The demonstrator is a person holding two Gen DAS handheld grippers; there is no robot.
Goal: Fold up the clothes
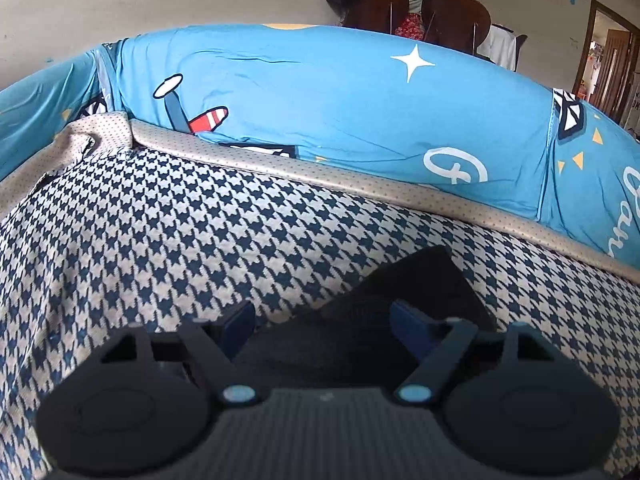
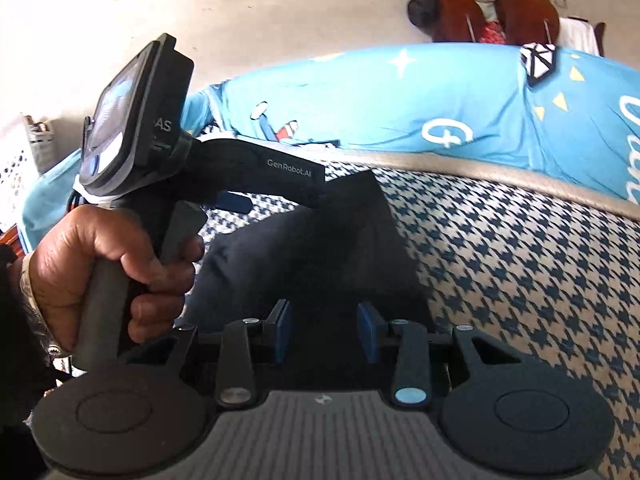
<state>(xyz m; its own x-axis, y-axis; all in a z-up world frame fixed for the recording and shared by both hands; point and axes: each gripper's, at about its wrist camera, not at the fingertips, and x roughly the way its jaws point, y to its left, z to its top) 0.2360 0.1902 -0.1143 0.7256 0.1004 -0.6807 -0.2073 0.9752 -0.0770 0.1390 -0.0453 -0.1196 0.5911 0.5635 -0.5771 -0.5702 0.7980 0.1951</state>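
Blue duvet [image 1: 340, 120] bulking beyond open houndstooth cover [image 1: 160, 240].

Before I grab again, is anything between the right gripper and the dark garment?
Nothing visible. The dark garment lies directly ahead of the right gripper, jaws open, on the houndstooth cover. The left gripper hovers off to one side.

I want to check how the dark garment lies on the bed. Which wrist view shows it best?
The right wrist view: the dark garment stretches across the houndstooth cover, with a pointed corner at its far end. In the left wrist view only a small dark patch shows beyond the left gripper.
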